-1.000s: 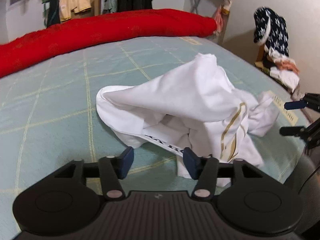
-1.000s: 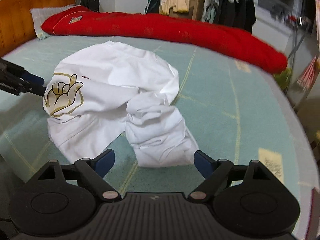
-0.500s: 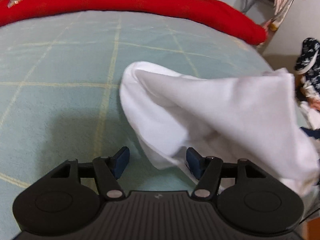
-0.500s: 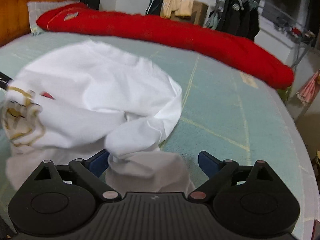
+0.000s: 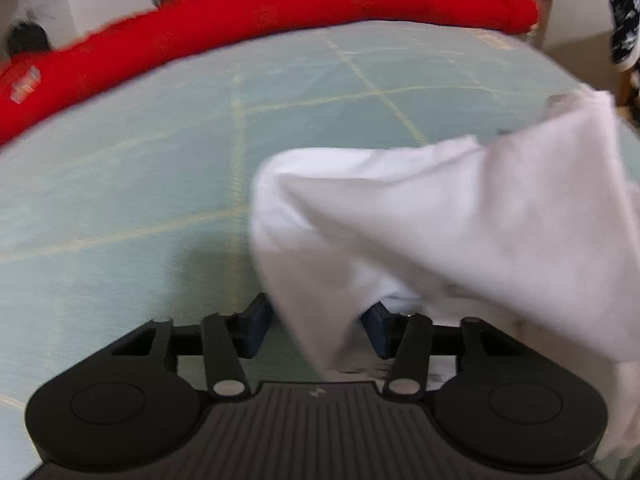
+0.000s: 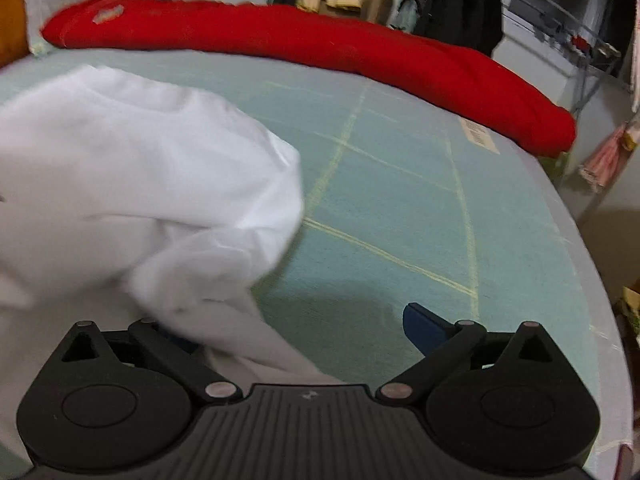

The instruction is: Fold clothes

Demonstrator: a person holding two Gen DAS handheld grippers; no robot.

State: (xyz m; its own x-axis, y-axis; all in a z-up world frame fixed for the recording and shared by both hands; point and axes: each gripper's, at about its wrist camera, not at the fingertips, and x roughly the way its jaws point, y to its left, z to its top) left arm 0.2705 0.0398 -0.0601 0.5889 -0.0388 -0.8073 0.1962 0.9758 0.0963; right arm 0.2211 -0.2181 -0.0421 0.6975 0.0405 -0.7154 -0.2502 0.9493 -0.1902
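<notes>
A crumpled white shirt (image 5: 440,220) lies on a pale green bed mat (image 5: 120,200). In the left wrist view a hanging fold of it drops between the blue pads of my left gripper (image 5: 316,330). Its jaws are closing, and the cloth still looks loose between them. In the right wrist view the shirt (image 6: 140,180) fills the left side. My right gripper (image 6: 300,336) is opening wide. Its right fingertip (image 6: 424,328) stands free over the mat (image 6: 400,200), while shirt cloth drapes over and hides the left one. The image is blurred.
A long red quilt (image 5: 280,12) (image 6: 320,48) runs along the far side of the bed. A wooden headboard (image 6: 48,8) and pillow sit at the far left. A clothes rack (image 6: 560,40) stands beyond, and the bed's edge (image 6: 592,280) curves down the right.
Both grippers have come in low against the shirt. A fold now hangs between the left gripper's pads. The right gripper's jaws have spread wider, and cloth now covers its left finger.
</notes>
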